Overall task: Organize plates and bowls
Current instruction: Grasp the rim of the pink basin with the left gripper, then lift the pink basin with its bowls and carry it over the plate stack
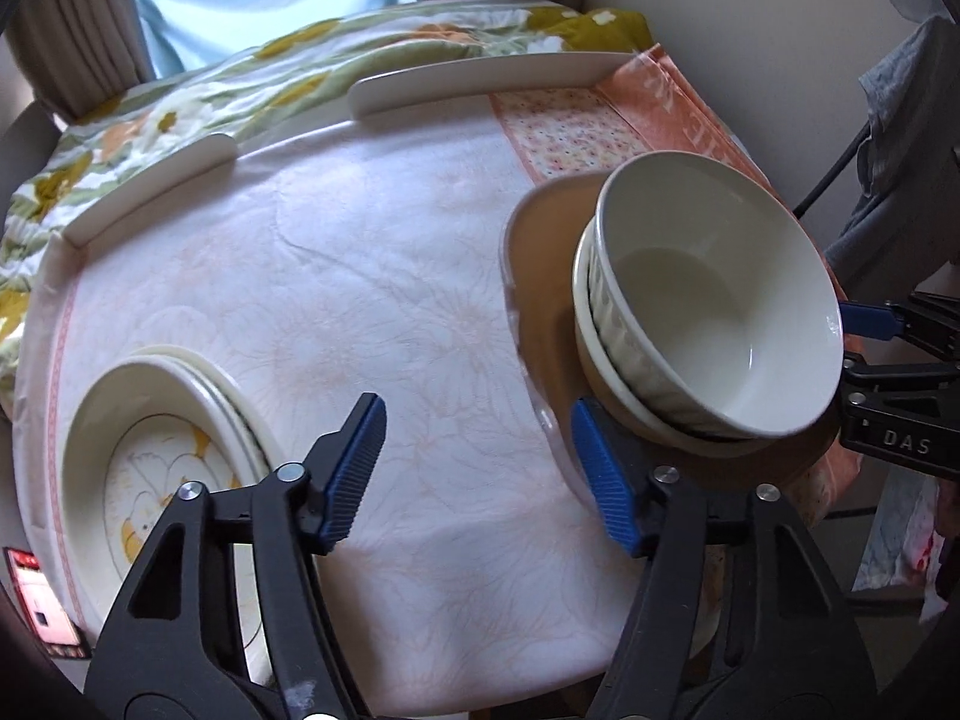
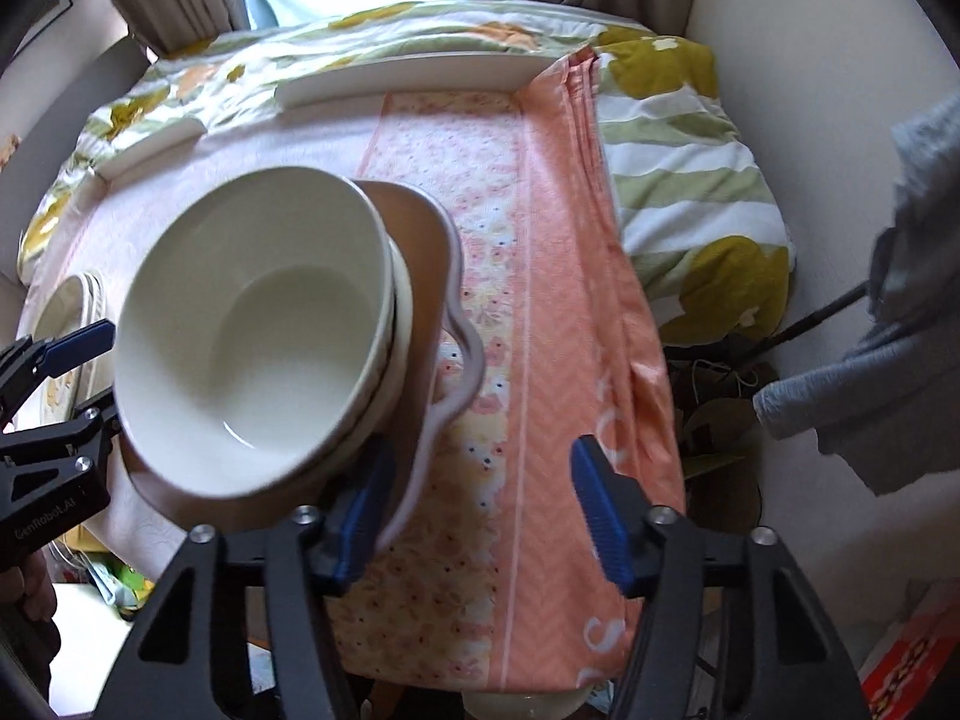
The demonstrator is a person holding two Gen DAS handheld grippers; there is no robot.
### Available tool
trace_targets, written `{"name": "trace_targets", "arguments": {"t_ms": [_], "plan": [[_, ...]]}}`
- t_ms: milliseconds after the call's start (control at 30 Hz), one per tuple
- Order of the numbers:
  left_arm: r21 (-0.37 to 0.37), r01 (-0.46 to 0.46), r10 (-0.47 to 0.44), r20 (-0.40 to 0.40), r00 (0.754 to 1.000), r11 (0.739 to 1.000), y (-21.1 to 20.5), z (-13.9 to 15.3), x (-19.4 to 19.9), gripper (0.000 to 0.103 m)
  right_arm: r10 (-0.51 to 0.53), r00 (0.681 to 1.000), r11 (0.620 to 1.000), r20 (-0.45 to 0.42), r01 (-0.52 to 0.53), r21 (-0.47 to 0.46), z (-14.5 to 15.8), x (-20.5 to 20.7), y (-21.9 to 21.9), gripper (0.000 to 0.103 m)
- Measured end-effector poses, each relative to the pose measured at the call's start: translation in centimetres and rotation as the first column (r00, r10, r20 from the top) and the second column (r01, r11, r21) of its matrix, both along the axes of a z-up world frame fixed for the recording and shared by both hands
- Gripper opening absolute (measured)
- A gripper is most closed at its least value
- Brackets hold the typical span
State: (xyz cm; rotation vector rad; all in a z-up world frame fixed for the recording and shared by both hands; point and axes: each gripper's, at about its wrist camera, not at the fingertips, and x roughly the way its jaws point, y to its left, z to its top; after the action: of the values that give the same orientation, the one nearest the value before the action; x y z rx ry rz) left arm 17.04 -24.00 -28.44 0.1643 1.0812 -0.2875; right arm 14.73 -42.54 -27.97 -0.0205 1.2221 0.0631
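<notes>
- Left wrist view: left gripper angled steeply down over pink tablecloth, jaws part-open, only cloth between the fingers.
- Right finger pad just at edge of brown plate; touching or not, cannot tell.
- Stacked white bowls on brown plate, right of and beyond the fingers, top bowl tilted.
- Flowered plates stacked at lower left, beside left finger, not gripped.
- Right gripper showing at right edge behind the bowls.
- Right wrist view: right gripper pointing steeply down, jaws part-open, peach cloth between the fingers.
- Left finger at scalloped rim of brown plate, under the white bowls; contact unclear.
- Bowls left of and beyond the fingers.
- Left gripper at left edge, close against the bowls; bit of hand below it.
</notes>
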Motion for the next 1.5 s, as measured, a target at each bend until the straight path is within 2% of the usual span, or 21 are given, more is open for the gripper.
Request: {"name": "trace_targets", "arguments": {"t_ms": [133,233,300,367,433,633,700,800,1033,1267,1500], "plan": [[-0.002,0.023,-0.023,-0.025,0.999,1.000,-1.0,-1.2,0.8,0.047,0.005,1.000,0.999,-0.002,-0.005,0.042,-1.2,0.8,-0.4,0.047],[-0.010,0.035,-0.035,-0.039,0.999,0.999,-1.5,-2.0,1.3,0.031,0.043,0.999,0.997,-0.007,-0.043,0.071,-1.9,1.5,0.1,0.034],[-0.021,0.045,-0.046,-0.041,0.998,0.999,-1.8,-2.3,1.5,0.025,0.057,0.998,0.993,-0.001,-0.056,0.100,-2.3,1.7,0.2,0.025],[-0.034,0.069,-0.070,-0.038,0.997,0.997,-2.2,-2.5,1.5,0.014,0.062,0.998,0.985,0.014,-0.063,0.159,-2.7,1.9,0.1,0.020],[-0.034,0.081,-0.082,-0.025,0.996,0.996,-2.6,-2.6,1.4,0.009,0.069,0.997,0.979,0.041,-0.075,0.190,-2.9,2.0,0.1,0.017],[-0.029,0.075,-0.075,-0.005,0.997,0.997,-3.0,-2.6,1.3,0.007,0.116,0.991,0.975,0.064,-0.126,0.182,-2.8,2.1,0.9,0.008],[-0.029,0.073,-0.073,-0.005,0.997,0.997,-3.0,-2.5,1.3,0.006,0.126,0.989,0.979,0.073,-0.136,0.152,-2.6,2.0,1.3,0.008],[-0.025,0.071,-0.071,-0.001,0.997,0.997,-3.1,-2.3,1.2,0.006,0.102,0.992,0.976,0.072,-0.114,0.188,-2.7,2.1,1.0,0.008],[-0.028,0.059,-0.058,0.039,0.998,0.998,-3.0,-0.6,0.9,0.006,0.111,0.989,0.978,0.101,-0.127,0.166,-1.2,2.0,0.9,0.008],[-0.050,0.014,-0.010,0.072,0.997,0.999,-1.5,3.9,0.3,0.005,0.150,0.982,0.978,0.118,-0.165,0.127,3.1,2.1,2.3,0.008],[-0.080,-0.043,0.052,0.123,0.991,0.996,3.4,9.0,-0.9,0.005,0.197,0.963,0.969,0.186,-0.220,0.111,8.3,1.6,5.8,0.008]]}}
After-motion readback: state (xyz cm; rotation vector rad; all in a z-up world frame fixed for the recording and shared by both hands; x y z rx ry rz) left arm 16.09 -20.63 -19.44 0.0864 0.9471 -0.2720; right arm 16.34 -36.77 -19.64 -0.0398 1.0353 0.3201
